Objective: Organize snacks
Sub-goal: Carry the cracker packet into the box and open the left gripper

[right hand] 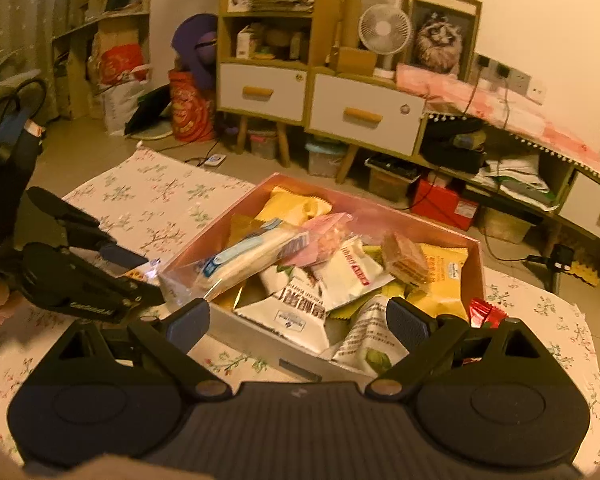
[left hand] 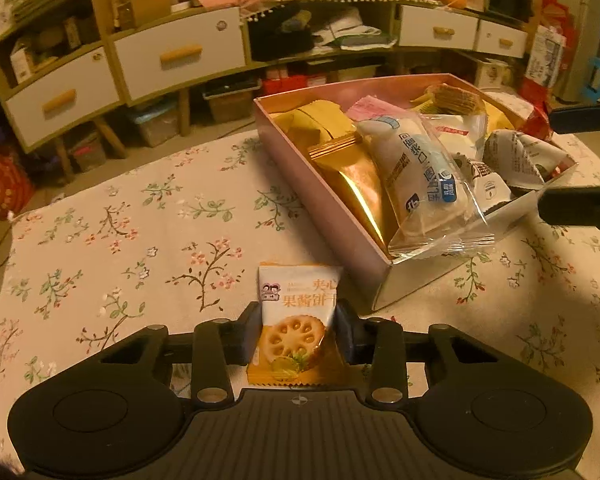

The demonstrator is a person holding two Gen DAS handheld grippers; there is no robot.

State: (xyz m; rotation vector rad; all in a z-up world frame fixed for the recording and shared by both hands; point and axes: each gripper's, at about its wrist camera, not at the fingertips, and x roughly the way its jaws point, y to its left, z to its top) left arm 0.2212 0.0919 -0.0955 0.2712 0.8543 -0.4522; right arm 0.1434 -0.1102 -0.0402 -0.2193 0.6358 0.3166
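Orange and white, the small shiny biscuit packet (left hand: 296, 320) with a round holey biscuit printed on it sits pinched between the two dark pads of the left gripper (left hand: 297, 330). The pads press on both of its sides, and its crimped bottom edge lies flat near the gripper's ribbed black body. The packet rests on the soft flowered cloth (left hand: 140, 240) that covers the table, just beside the near corner of the pink cardboard box (left hand: 320, 208).

That box is long and shallow with thin straight walls. It is heaped with crinkly snack packs. A shiny gold foil pouch (left hand: 356, 188) leans along its left wall. A clear plastic pack with a long white roll inside (left hand: 424, 184) pokes out over the near wall. White paper-look packets (right hand: 300, 308) and yellow zigzag-edged packets (right hand: 292, 204) are piled deeper in, and a brown square wafer (right hand: 404, 264) sits on top.

The right gripper (right hand: 298, 324) hangs over the near edge of the box with its fingers spread wide and nothing between them. A small red foil sweet (right hand: 486, 310) lies by the box's right corner, close to the right finger.

The cloth to the left of the box is bare and flat, with lots of room. Behind the table stand wooden shelves with white drawers (left hand: 180, 56) and a white fan (right hand: 384, 30).
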